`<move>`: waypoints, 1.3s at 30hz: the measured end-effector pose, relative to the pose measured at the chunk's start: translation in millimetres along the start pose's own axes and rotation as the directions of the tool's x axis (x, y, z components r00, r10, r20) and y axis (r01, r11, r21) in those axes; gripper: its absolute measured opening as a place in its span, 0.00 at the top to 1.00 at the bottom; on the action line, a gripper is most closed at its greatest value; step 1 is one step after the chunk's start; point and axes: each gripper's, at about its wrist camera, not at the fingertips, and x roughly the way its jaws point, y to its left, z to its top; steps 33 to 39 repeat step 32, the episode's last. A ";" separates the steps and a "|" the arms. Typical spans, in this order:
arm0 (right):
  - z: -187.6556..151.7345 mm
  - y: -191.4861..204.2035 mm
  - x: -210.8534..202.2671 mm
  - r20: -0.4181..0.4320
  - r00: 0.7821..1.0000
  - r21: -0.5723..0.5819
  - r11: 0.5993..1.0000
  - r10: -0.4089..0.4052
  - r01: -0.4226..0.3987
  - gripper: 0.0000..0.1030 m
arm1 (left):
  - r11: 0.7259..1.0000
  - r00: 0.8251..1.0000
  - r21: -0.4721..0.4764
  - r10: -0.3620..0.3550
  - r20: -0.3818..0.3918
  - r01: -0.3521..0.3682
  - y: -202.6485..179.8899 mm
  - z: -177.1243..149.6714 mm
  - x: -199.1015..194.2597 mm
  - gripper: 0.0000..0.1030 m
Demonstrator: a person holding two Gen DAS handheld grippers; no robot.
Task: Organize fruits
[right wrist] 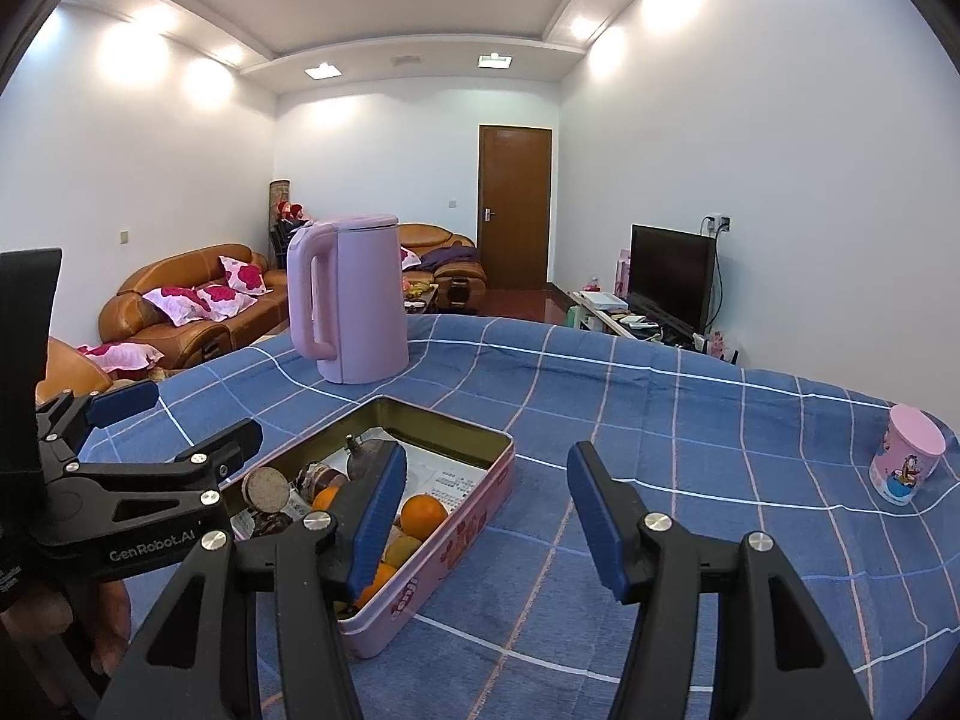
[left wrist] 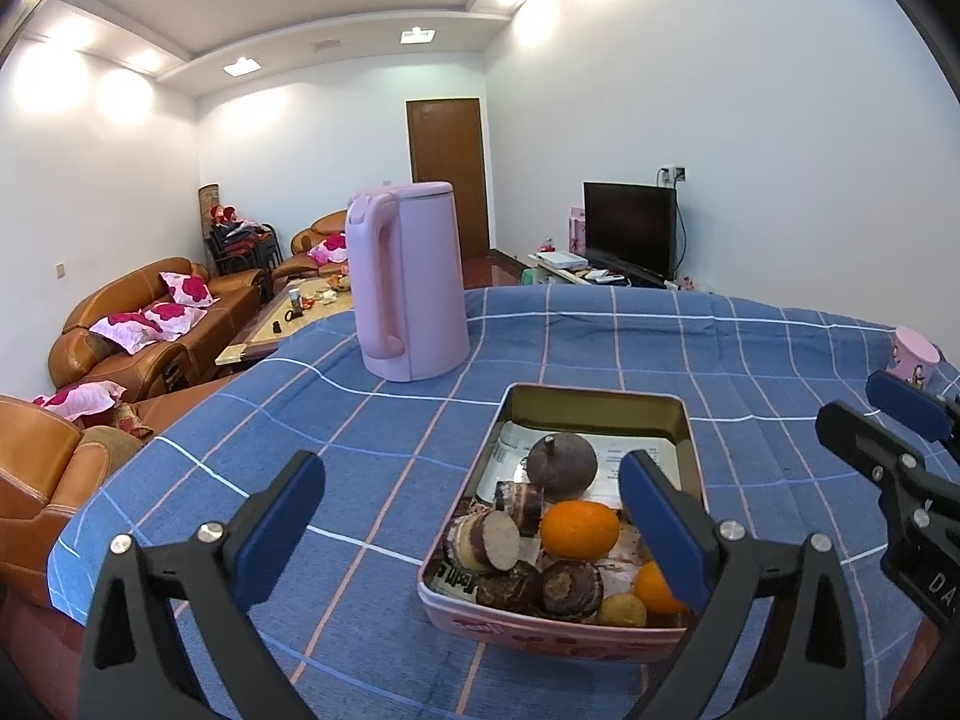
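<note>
As seen from left wrist: left gripper [left wrist: 474, 531] wide, empty, over near end of pink tin [left wrist: 543, 639] on blue tablecloth [left wrist: 336, 420]. Orange [left wrist: 579, 529] inside: firm, round, likely to roll; grip across middle.

From right wrist: right gripper [right wrist: 486, 519] half-spread, empty, beside tin.

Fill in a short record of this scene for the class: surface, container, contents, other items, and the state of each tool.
surface: table with blue checked cloth
container: pink tin, open, near the front edge
contents: oranges, dark round fruits, cut pieces
other items: pink kettle behind the tin; pink cup far right
left tool: open, empty, right finger over the tin
right tool: open, empty, beside the tin
</note>
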 end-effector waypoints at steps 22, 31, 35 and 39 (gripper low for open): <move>-1.5 -12.0 -7.1 0.017 1.000 0.025 1.000 -0.018 0.017 0.44 | 0.999 0.999 0.005 -0.033 0.027 0.033 -7.6 5.7 -10.9 0.00; -3.2 -18.4 -8.5 0.015 1.000 0.038 0.999 -0.023 0.023 0.43 | 0.999 0.999 0.018 -0.032 0.016 0.032 -11.6 2.2 -7.7 0.00; -3.3 -19.6 -8.8 0.015 1.000 0.038 0.999 -0.026 0.025 0.43 | 0.999 0.999 0.017 -0.035 0.015 0.035 -11.6 2.2 -7.6 0.00; -3.3 -19.6 -8.8 0.015 1.000 0.038 0.999 -0.026 0.025 0.43 | 0.999 0.999 0.017 -0.035 0.015 0.035 -11.6 2.2 -7.6 0.00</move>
